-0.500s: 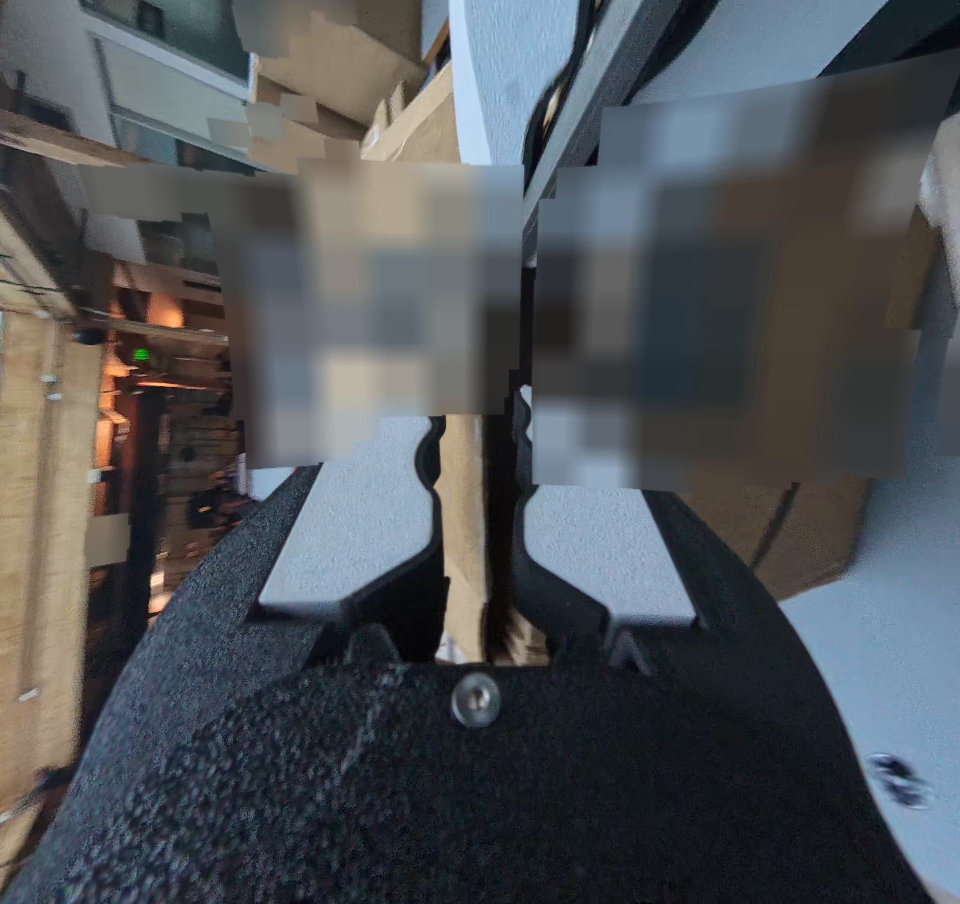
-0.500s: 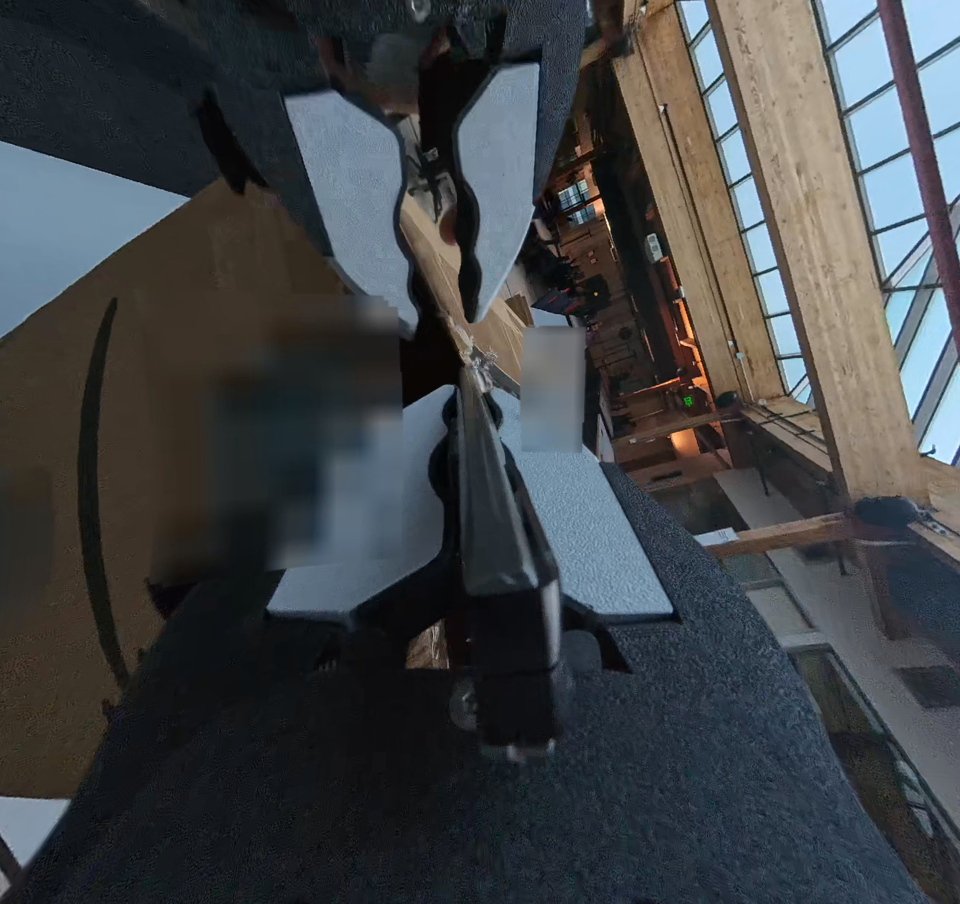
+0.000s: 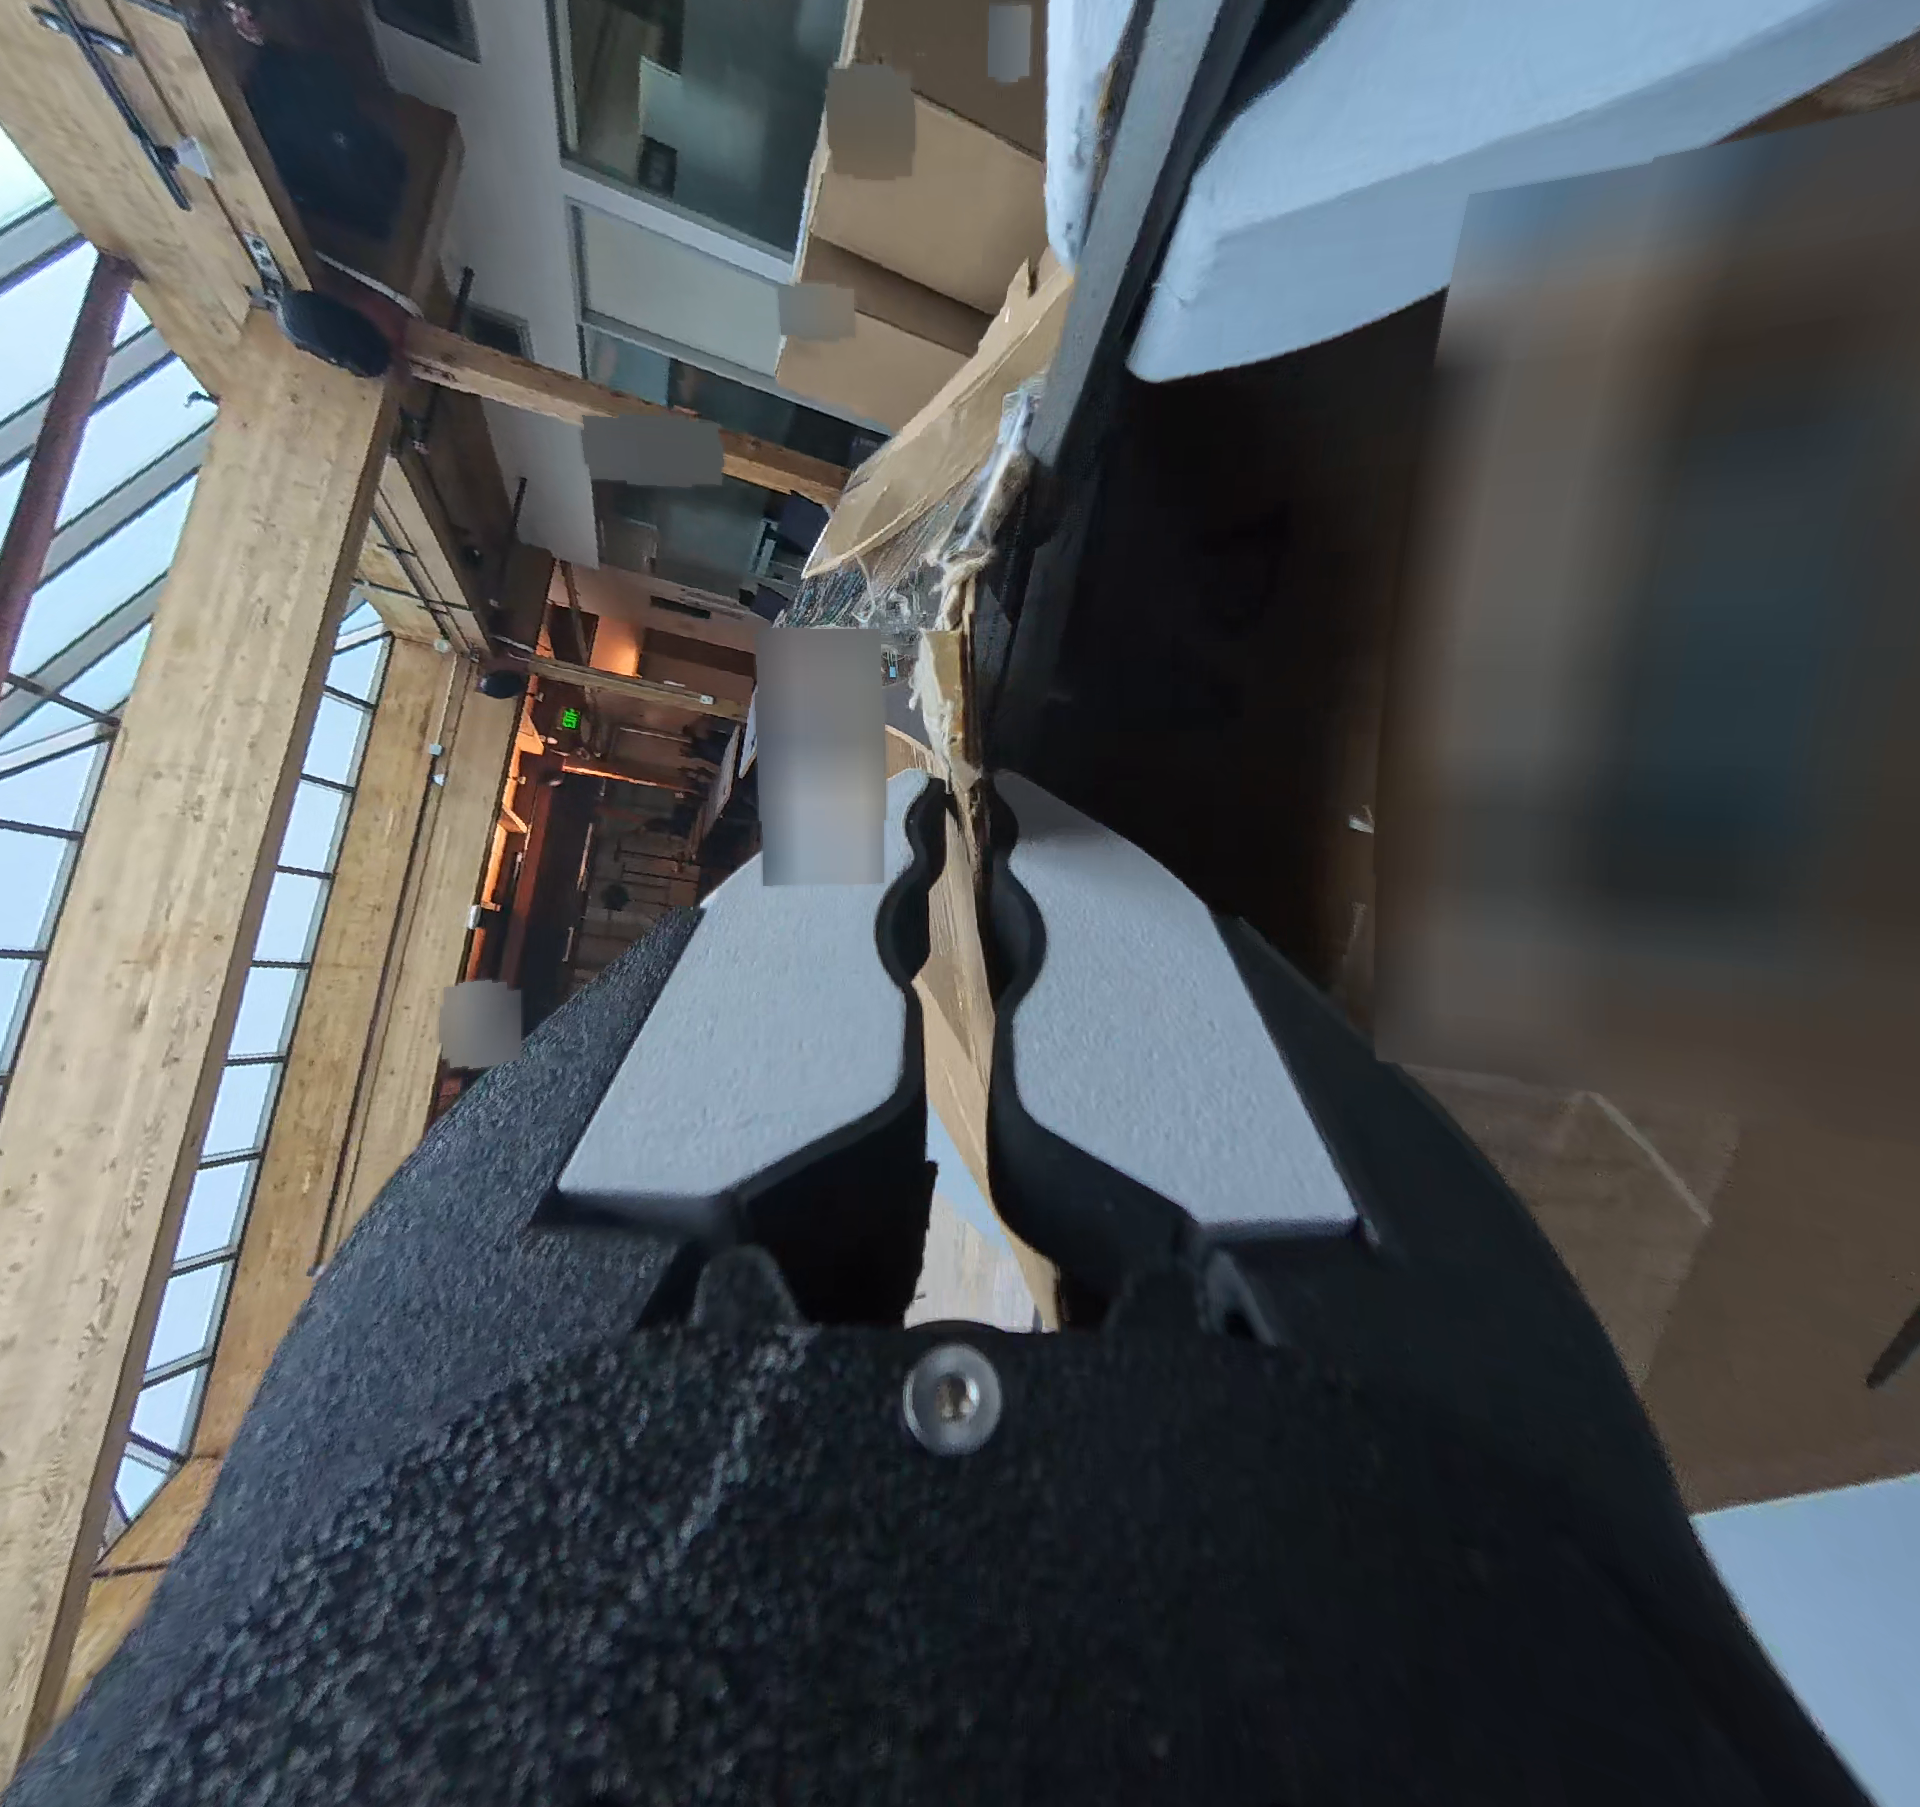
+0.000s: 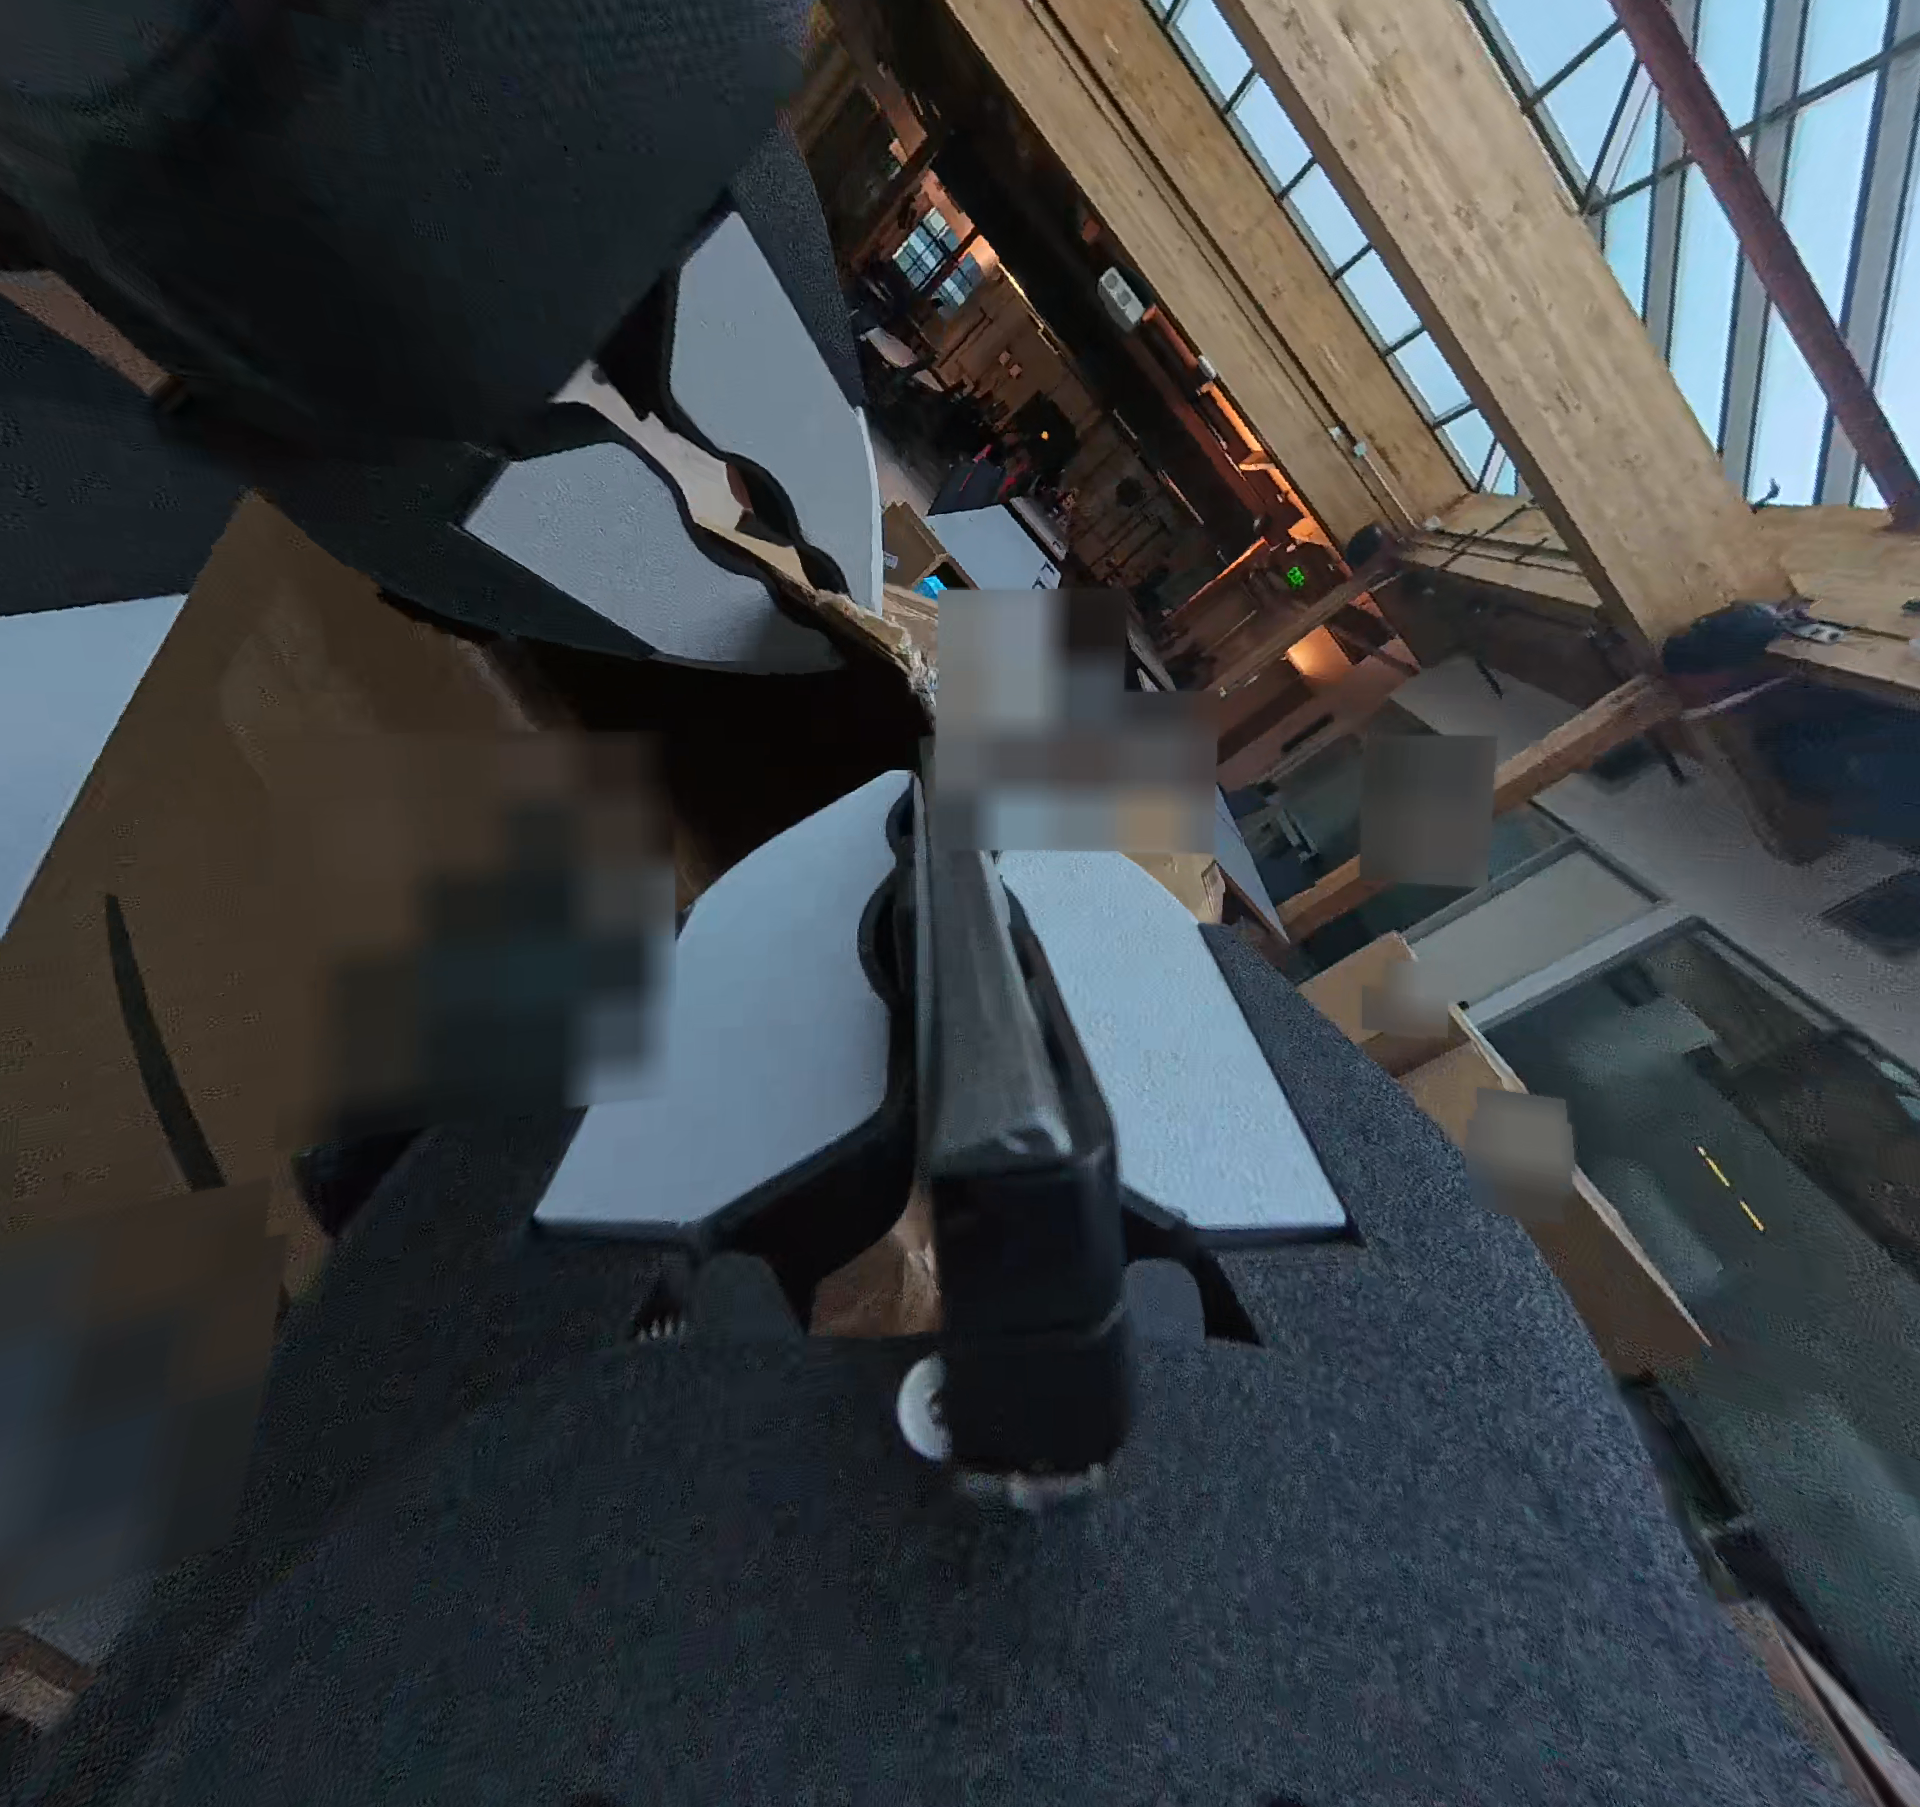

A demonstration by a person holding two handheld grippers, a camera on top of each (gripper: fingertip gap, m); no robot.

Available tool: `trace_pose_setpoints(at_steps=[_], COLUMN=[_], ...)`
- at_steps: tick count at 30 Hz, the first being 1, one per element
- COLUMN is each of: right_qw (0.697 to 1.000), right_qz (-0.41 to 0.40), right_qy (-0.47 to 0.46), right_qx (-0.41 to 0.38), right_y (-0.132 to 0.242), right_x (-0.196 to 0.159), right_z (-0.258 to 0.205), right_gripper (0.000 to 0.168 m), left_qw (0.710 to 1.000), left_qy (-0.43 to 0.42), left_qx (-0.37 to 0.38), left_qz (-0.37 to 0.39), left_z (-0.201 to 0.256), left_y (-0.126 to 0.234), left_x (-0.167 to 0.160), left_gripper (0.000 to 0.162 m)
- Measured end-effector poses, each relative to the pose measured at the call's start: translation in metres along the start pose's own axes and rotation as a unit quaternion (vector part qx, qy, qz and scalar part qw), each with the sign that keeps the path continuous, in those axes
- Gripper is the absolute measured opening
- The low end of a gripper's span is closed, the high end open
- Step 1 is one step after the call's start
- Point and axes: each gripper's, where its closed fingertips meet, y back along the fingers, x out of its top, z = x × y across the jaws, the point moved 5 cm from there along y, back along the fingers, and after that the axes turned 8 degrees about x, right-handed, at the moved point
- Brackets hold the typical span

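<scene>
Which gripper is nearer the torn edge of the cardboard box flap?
Left. The left gripper is clamped on the cardboard flap beside its torn edge; the right gripper, shut on a black tool, is just short of it.

Landmark: cardboard box [image 4: 135, 978]. Its torn flap edge [image 3: 951, 936] fills the gap between the left gripper [image 3: 961, 822] fingers, no free room there. Right gripper [image 4: 951, 822] jaws are blocked by a black tool handle [image 4: 1013, 1113] clamped between them. Left gripper [image 4: 764, 531] sits just above the box's open edge, crowding that side. Away from the box, toward the timber beams [image 4: 1403, 199] and skylight, open air.
</scene>
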Motion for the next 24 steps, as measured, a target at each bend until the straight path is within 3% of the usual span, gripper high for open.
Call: trace_pose_setpoints(at_steps=[7, 12, 17, 21, 24], right_qw=[0.988, 0.965, 0.936, 0.921, 0.904], right_qz=[0.028, 0.052, -0.122, -0.262, -0.291], right_qy=[-0.152, -0.256, -0.321, -0.266, -0.276], right_qx=[-0.011, -0.025, 0.077, 0.112, 0.149], right_y=[0.014, 0.028, -0.034, -0.084, -0.098], right_x=[0.013, 0.031, 0.018, 0.011, 0.015], right_z=[-0.002, 0.039, 0.069, 0.077, 0.074], right_gripper=[0.006, 0.006, 0.006, 0.007, 0.006], left_qw=[0.998, 0.997, 0.994, 0.986, 0.973], left_qy=[0.037, 0.021, -0.021, -0.012, 0.035], left_qx=[-0.043, -0.058, -0.044, -0.106, -0.19], left_qz=[0.014, 0.048, 0.098, 0.125, 0.126], left_z=[0.0, 0.007, 0.01, 0.016, 0.012], left_y=[0.001, 0.003, 0.004, 0.006, 0.016], left_x=[-0.001, -0.006, -0.005, -0.01, -0.015], left_gripper=[0.007, 0.007, 0.008, 0.013, 0.018])
